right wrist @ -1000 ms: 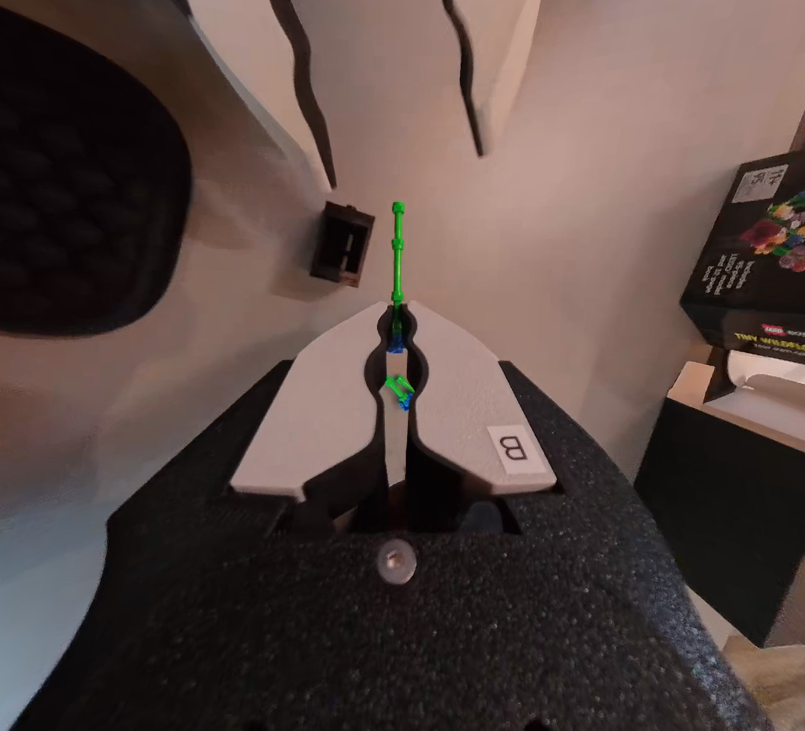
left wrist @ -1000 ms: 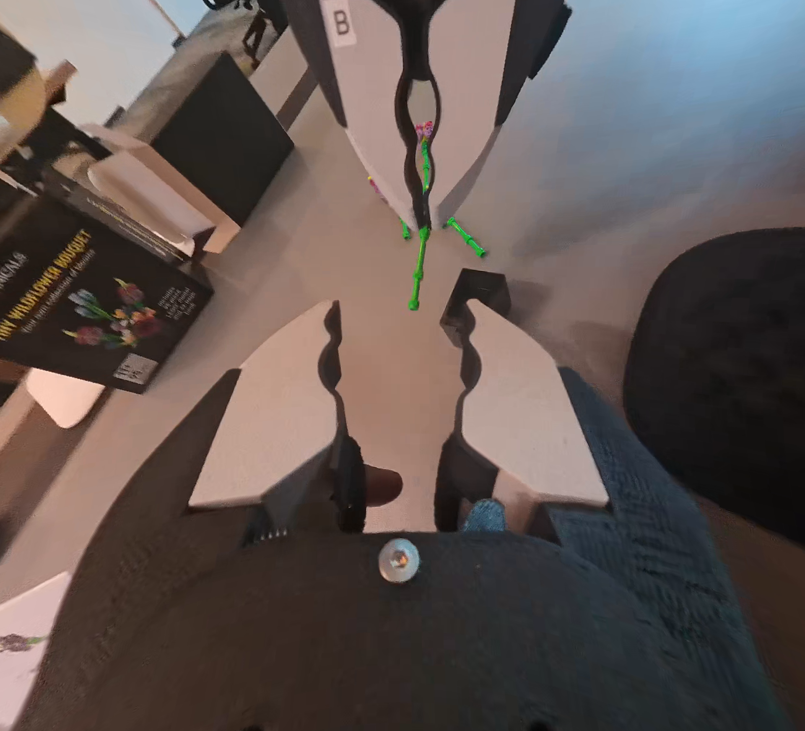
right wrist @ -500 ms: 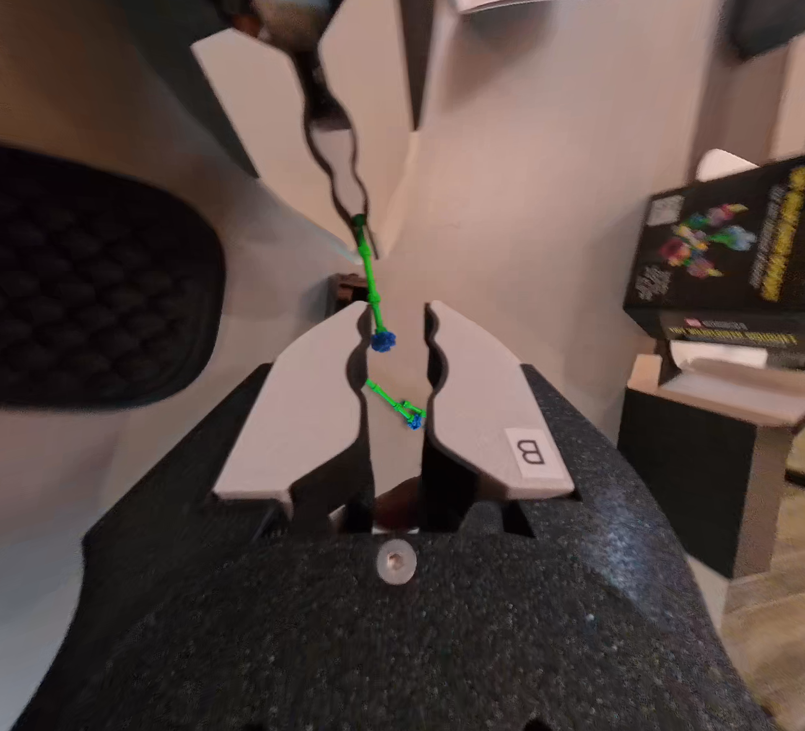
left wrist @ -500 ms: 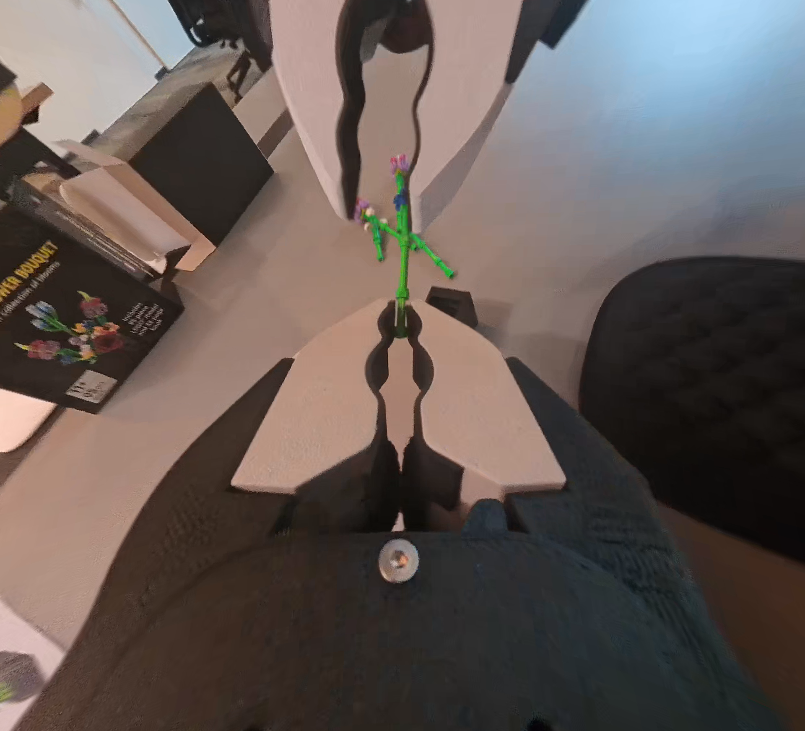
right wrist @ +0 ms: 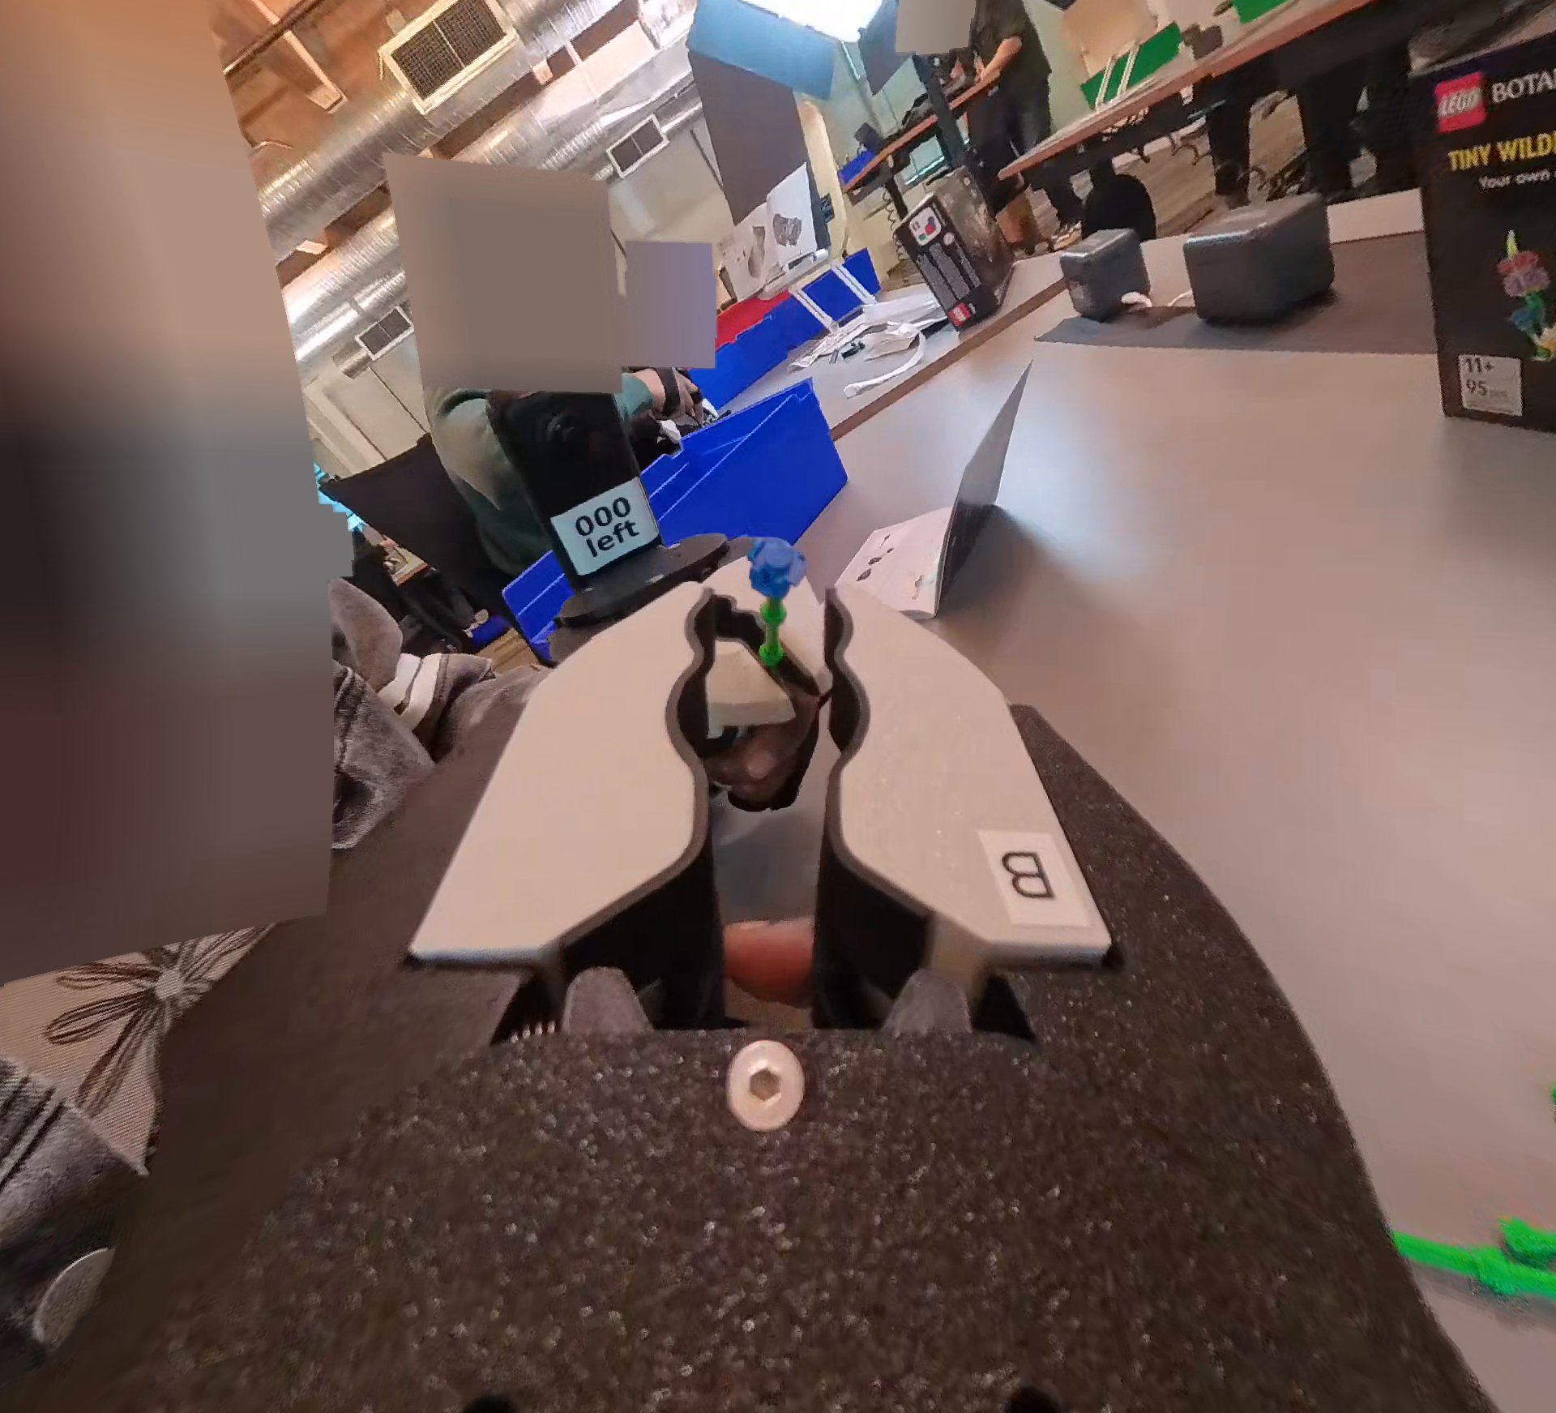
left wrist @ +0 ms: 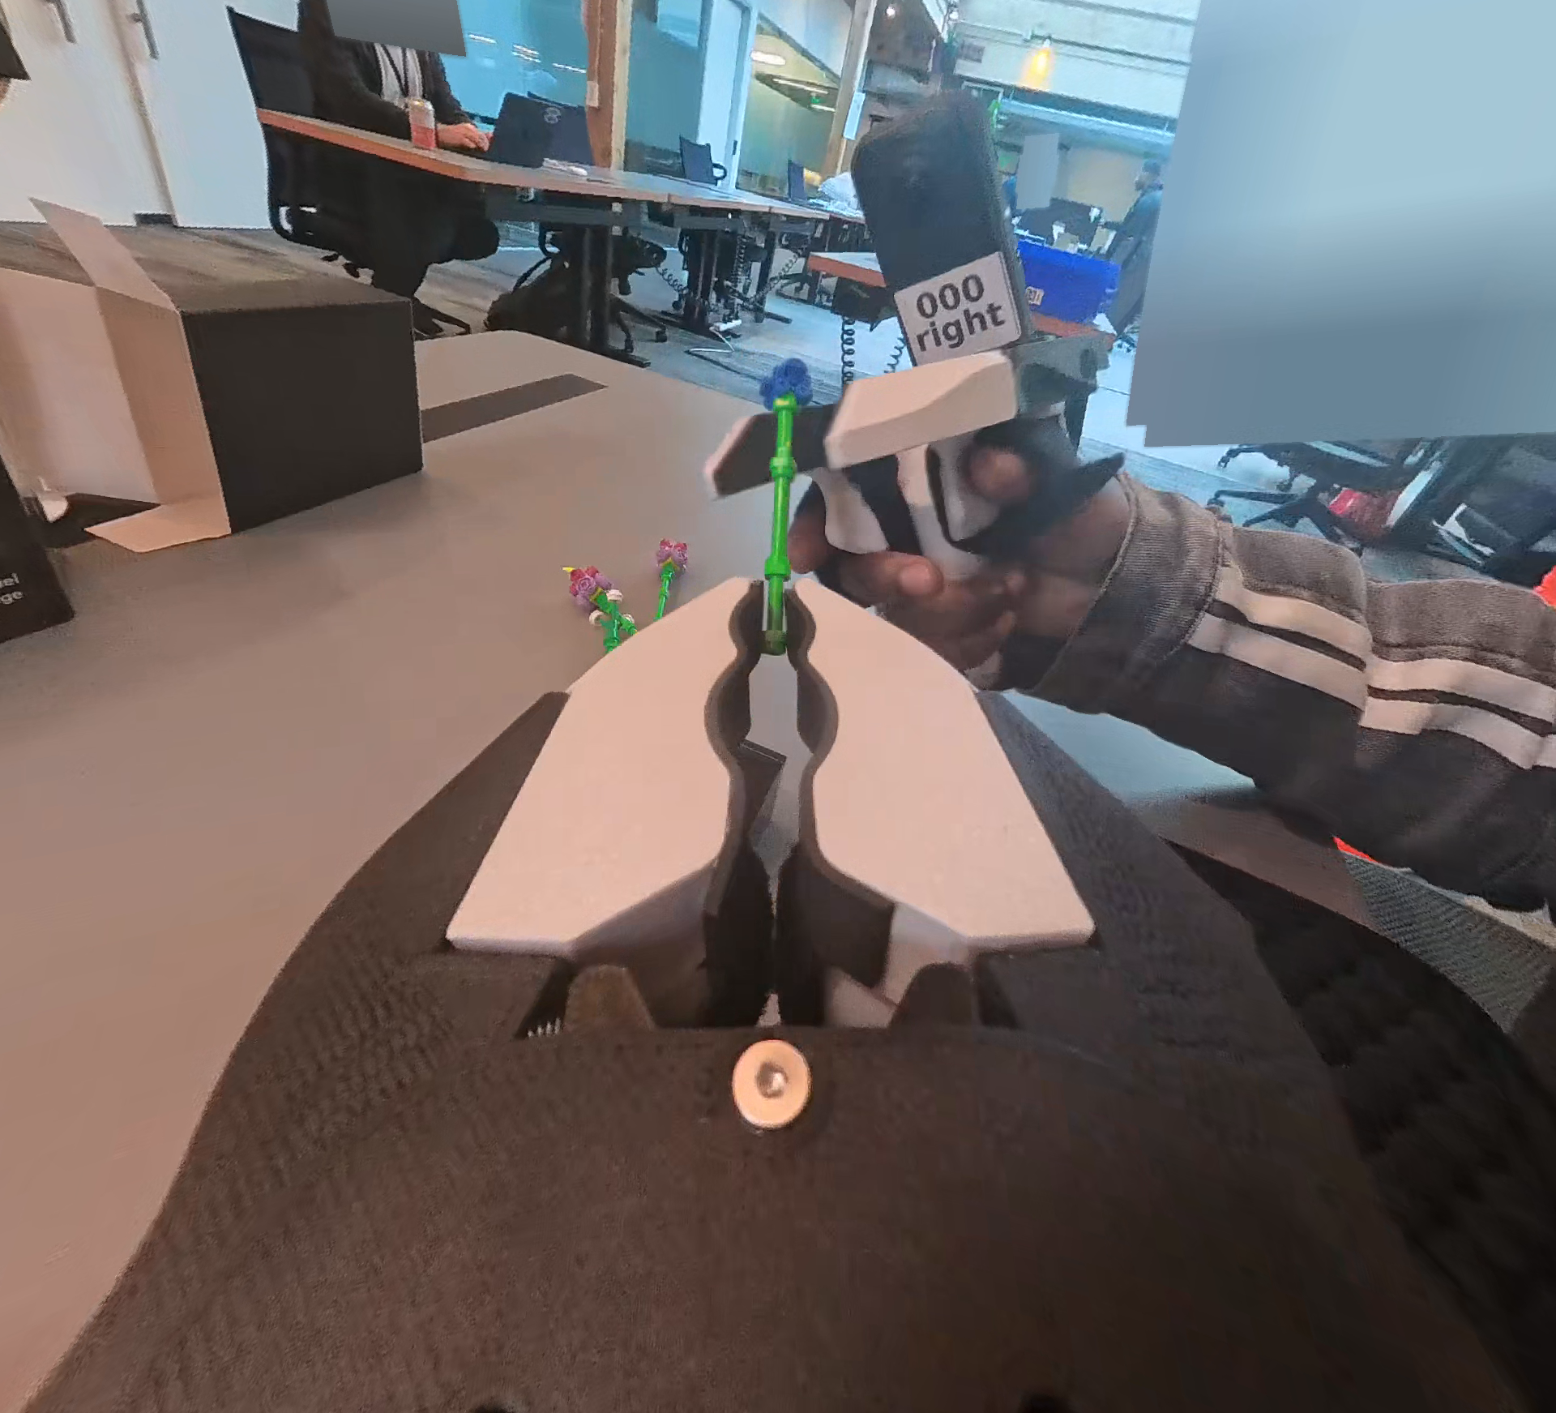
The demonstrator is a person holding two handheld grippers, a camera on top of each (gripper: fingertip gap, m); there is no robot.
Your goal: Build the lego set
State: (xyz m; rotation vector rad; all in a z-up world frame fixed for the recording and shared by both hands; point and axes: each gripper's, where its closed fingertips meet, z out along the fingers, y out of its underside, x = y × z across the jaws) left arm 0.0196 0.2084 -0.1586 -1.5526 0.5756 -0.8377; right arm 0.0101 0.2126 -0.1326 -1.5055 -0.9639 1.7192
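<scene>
My left gripper (left wrist: pixel 772 602) is shut on the lower end of a green lego stem (left wrist: pixel 779 513) and holds it upright above the grey table (left wrist: pixel 295 699). A blue flower (left wrist: pixel 785 380) tops the stem. My right gripper (right wrist: pixel 766 602) is open, and its two fingers stand on either side of the stem's upper part without clamping it. It also shows in the left wrist view (left wrist: pixel 779 459), held by a hand (left wrist: pixel 909 589). In the right wrist view the blue flower (right wrist: pixel 775 564) and the left gripper's finger (right wrist: pixel 745 686) show through the gap between the right fingers.
Two purple-flowered stems (left wrist: pixel 594 593) (left wrist: pixel 671 560) lie on the table behind the left gripper. Loose green pieces (right wrist: pixel 1499 1263) lie at the lower right. A black lego box (right wrist: pixel 1490 235), a folded booklet (right wrist: pixel 926 556) and an open black carton (left wrist: pixel 295 379) stand around. My left and right fingertips are right by each other.
The left gripper shut on the stem's lower end and the right gripper opened and let go. Both grippers tilted up from facing down at the table, and the stem now stands upright.
</scene>
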